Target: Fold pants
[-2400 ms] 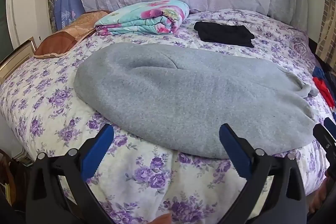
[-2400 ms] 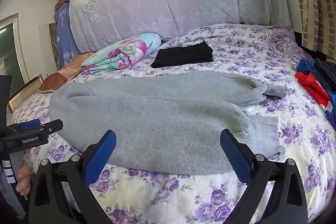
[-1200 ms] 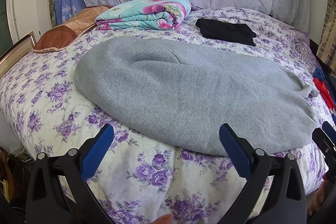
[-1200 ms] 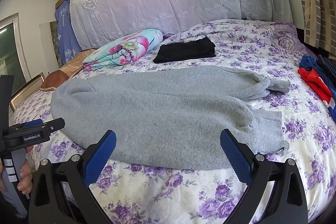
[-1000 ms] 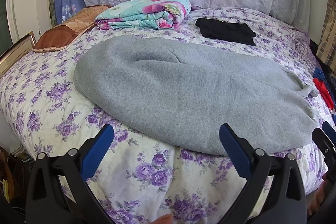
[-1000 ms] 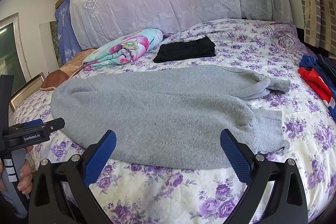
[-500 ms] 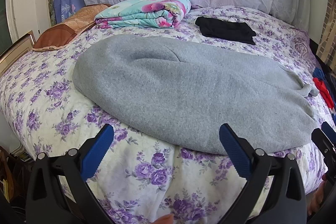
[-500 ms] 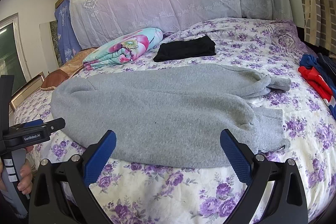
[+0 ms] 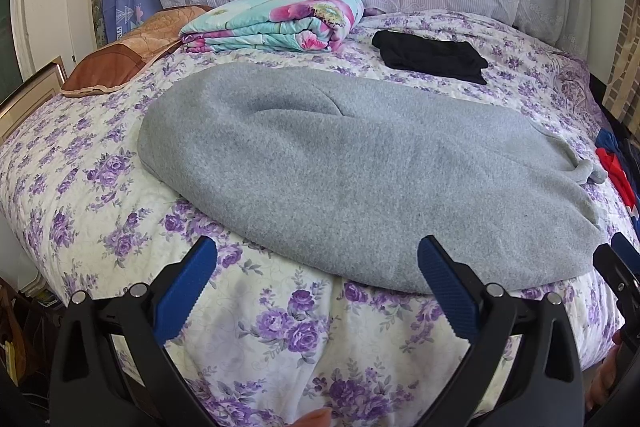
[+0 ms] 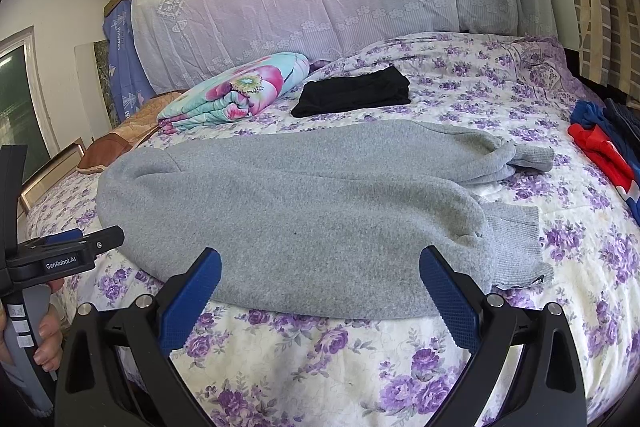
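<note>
Across the middle of the bed (image 9: 100, 211) lie the grey pants (image 9: 360, 167), spread flat on the purple-flowered cover, their long axis running side to side in front of both grippers. Seen from the pants, the waist end sits toward the left gripper (image 9: 316, 279) and the two cuffed leg ends (image 10: 516, 239) toward the right gripper (image 10: 320, 283); the farther leg is bunched at its cuff. Both grippers hover just short of the pants' near edge, each with its blue jaws spread wide and nothing between them. The left gripper faces the waist half, the right gripper the leg half, so each hand is nearer its own end. A lengthwise fold would probably call for pinching the near edge at both ends and carrying it away toward the headboard side. Beyond the pants rest a folded floral blanket (image 9: 276, 23) and a folded black garment (image 9: 432, 57), well apart from them; red and blue clothes (image 10: 600, 143) lie past the cuffs.
</note>
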Motion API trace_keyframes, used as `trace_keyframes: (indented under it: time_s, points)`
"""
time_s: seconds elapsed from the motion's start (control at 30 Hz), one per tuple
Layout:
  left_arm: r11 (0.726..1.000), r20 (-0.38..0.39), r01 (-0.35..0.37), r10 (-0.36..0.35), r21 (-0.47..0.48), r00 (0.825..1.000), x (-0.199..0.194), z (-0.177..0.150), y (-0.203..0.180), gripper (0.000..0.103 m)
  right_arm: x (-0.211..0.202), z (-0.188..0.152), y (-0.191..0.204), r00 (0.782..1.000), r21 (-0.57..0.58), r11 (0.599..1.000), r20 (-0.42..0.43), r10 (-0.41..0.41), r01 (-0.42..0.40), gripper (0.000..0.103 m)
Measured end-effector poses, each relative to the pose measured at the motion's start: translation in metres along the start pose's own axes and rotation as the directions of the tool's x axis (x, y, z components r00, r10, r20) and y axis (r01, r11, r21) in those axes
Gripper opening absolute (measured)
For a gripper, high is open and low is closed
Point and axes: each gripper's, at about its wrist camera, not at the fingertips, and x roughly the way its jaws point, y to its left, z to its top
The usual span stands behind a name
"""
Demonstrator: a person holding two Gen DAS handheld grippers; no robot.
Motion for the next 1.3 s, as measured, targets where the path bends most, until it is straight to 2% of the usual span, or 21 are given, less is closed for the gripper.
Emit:
trace_keyframes:
  time_s: [0.7, 0.77, 0.87, 0.97, 1.07, 1.17, 1.27, 1.3]
  points:
    - [1.0, -0.007, 0.003, -0.003, -0.001, 1.0, 0.002, -0.003, -0.001, 0.098, 0.003, -0.009, -0.002, 1.0, 0.015, 1.0, -0.014, 0.003, -0.003, 0.099]
    - [1.0, -0.018, 0.029, -0.029, -0.008, 0.999, 0.004, -0.007, 0.001, 0.098, 0.004, -0.003, -0.008, 1.0, 0.032, 0.999, -0.021, 0.005, -0.005, 0.099]
    - [0.993, -0.042, 0.104, -0.106, -0.049, 0.993, 0.016, -0.014, 0.017, 0.098, 0.005, -0.003, -0.026, 0.998, 0.084, 0.996, -0.051, 0.046, -0.042, 0.099]
    - [0.97, -0.065, 0.178, -0.191, -0.162, 0.979, 0.028, -0.015, 0.05, 0.098, 0.001, -0.008, -0.056, 0.995, 0.172, 0.983, -0.06, 0.083, -0.071, 0.099]
    - [0.906, -0.067, 0.276, -0.312, -0.321, 0.948, 0.043, -0.016, 0.087, 0.098, -0.004, -0.016, -0.093, 0.987, 0.302, 0.946, -0.068, 0.146, -0.119, 0.099]
    - [0.846, -0.045, 0.332, -0.384, -0.416, 0.922, 0.054, -0.016, 0.11, 0.098, -0.001, -0.026, -0.122, 0.979, 0.446, 0.884, -0.07, 0.193, -0.143, 0.099]
    - [0.83, -0.023, 0.349, -0.397, -0.436, 0.917, 0.055, -0.013, 0.122, 0.098, 0.011, -0.032, -0.142, 0.959, 0.584, 0.789, -0.06, 0.276, -0.191, 0.099]
    - [0.826, -0.016, 0.353, -0.4, -0.439, 0.916, 0.055, -0.011, 0.126, 0.098, 0.014, -0.032, -0.144, 0.955, 0.606, 0.77, -0.051, 0.291, -0.202, 0.1]
